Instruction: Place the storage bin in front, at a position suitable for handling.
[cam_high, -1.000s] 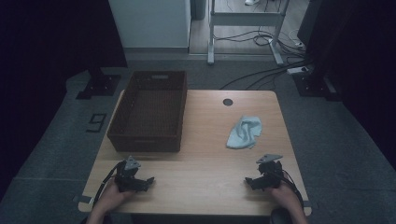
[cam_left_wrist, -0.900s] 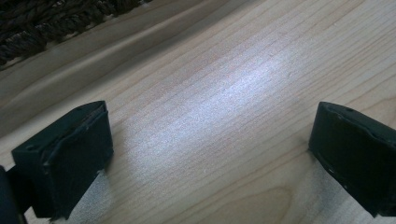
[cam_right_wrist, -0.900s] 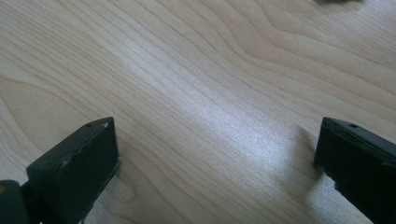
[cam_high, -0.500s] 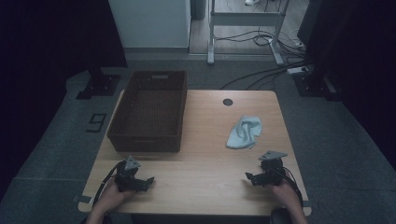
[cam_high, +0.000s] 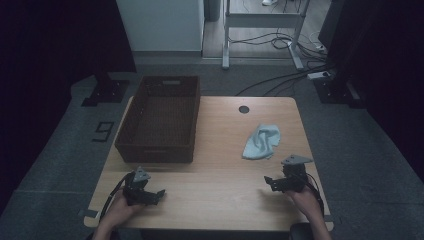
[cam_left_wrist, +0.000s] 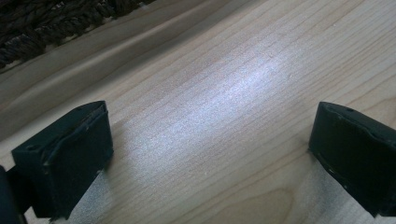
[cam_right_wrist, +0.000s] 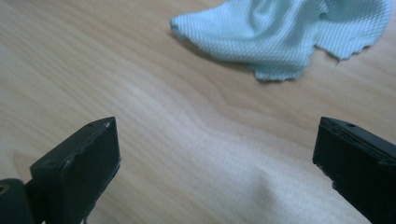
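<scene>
**Right gripper edges toward the cloth, jaws wide**

The right gripper (cam_high: 272, 181) sits near the front right edge of the table (cam_high: 220, 200), a shade higher and farther in than half a second ago, when it lay closer to the edge – a small shift, but it reads as the start of a reach. Its jaws stand wide apart with nothing between them, as the right gripper view makes plain, and they point at the pale blue cloth (cam_right_wrist: 285, 35) lying crumpled just ahead. The left gripper (cam_high: 159, 194) rests at the front left of the table where it was a second ago, likewise spread and empty, with bare wood between its jaws.

The cloth (cam_high: 262, 141) lies on the right half of the table, well apart from the dark woven basket (cam_high: 159, 117) on the left half – the likely place for it, in my judgement. Behind the cloth a small round dark hole (cam_high: 243, 109) marks the tabletop near the far edge. Nothing stands between the right gripper and the cloth; the path across to the basket is open wood as well
</scene>
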